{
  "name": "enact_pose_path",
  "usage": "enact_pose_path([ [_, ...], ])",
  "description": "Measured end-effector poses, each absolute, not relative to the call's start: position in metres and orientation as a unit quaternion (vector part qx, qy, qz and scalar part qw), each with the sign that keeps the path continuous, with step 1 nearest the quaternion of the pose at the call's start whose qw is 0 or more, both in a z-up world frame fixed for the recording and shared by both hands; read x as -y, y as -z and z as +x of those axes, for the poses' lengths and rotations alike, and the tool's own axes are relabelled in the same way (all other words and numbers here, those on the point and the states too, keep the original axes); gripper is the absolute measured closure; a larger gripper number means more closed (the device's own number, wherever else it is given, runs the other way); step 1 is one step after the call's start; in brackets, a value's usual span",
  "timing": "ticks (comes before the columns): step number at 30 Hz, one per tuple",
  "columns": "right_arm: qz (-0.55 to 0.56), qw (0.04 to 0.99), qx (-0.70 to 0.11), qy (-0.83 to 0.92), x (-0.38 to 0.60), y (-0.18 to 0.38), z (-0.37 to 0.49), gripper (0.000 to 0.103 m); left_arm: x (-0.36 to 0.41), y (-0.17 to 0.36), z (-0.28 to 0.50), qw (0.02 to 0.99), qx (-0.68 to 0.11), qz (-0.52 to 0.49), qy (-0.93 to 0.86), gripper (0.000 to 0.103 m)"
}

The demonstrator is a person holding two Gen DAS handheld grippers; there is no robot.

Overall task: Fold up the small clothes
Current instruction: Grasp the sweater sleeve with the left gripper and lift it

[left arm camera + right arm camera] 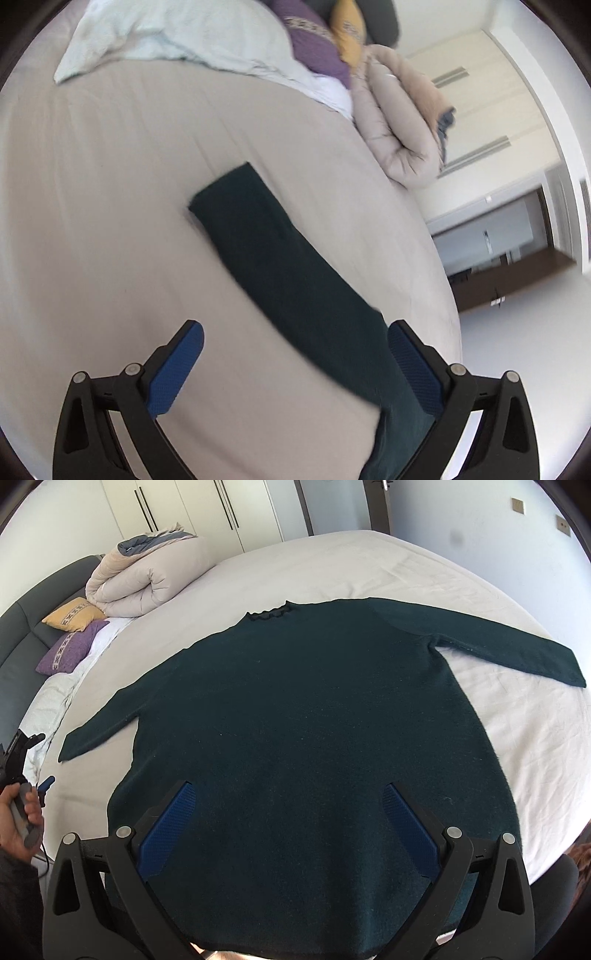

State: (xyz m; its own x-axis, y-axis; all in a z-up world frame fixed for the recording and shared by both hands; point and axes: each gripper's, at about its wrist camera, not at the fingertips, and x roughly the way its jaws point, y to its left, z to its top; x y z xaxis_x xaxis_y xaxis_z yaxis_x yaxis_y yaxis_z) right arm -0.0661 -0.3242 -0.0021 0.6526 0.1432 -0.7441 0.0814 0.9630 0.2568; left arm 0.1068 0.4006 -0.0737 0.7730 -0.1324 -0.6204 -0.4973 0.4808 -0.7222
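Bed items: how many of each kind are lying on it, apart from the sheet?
Sweater: 1
Cushions: 2, yellow cushion and purple cushion
Rolled duvet: 1
Pale pillow: 1
Total: 5

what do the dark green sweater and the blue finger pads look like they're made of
Sweater: looks like a soft matte knit, maybe wool; fuzzy nap, tiny lint specks, a wavy ribbed collar. Exact fibre can't be told.
Blue pads on the right gripper: probably rubber or textured plastic, judging by the fine dotted grip pattern and dull sheen.
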Motion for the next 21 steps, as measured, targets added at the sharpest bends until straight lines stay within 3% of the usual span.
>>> enact_pose_path([
  [3, 0.129, 0.892, -0.432, -0.018, 0.313, 0.012, -0.051, 0.000, -0.410, 0.102, 0.126, 0.759, -0.327, -0.552, -0.109, 0.020],
  [11, 0.115, 0.885, -0.450, -0.024, 0.293, 0.028, -0.031, 0.000, -0.425, 0.119, 0.153, 0.732, -0.281, -0.609, -0.119, 0.020],
  [13, 0.117, 0.884, -0.452, -0.024, 0.292, 0.031, -0.028, 0.000, -0.433, 0.124, 0.159, 0.725, -0.268, -0.622, -0.126, 0.025],
  [15, 0.121, 0.882, -0.455, -0.024, 0.292, 0.034, -0.026, 0.000, -0.441, 0.130, 0.164, 0.718, -0.270, -0.628, -0.134, 0.057],
  [16, 0.121, 0.882, -0.455, -0.023, 0.292, 0.036, -0.023, 0.000, -0.440, 0.134, 0.169, 0.714, -0.275, -0.630, -0.133, 0.069],
  [17, 0.121, 0.882, -0.455, -0.023, 0.292, 0.036, -0.023, 0.000, -0.441, 0.138, 0.171, 0.710, -0.282, -0.631, -0.133, 0.090],
  [18, 0.120, 0.882, -0.454, -0.022, 0.292, 0.037, -0.023, 0.000, -0.439, 0.140, 0.172, 0.709, -0.288, -0.629, -0.136, 0.097],
  [21, 0.129, 0.882, -0.453, -0.017, 0.298, 0.040, -0.017, 0.000, -0.425, 0.124, 0.173, 0.742, -0.302, -0.578, -0.154, 0.097],
])
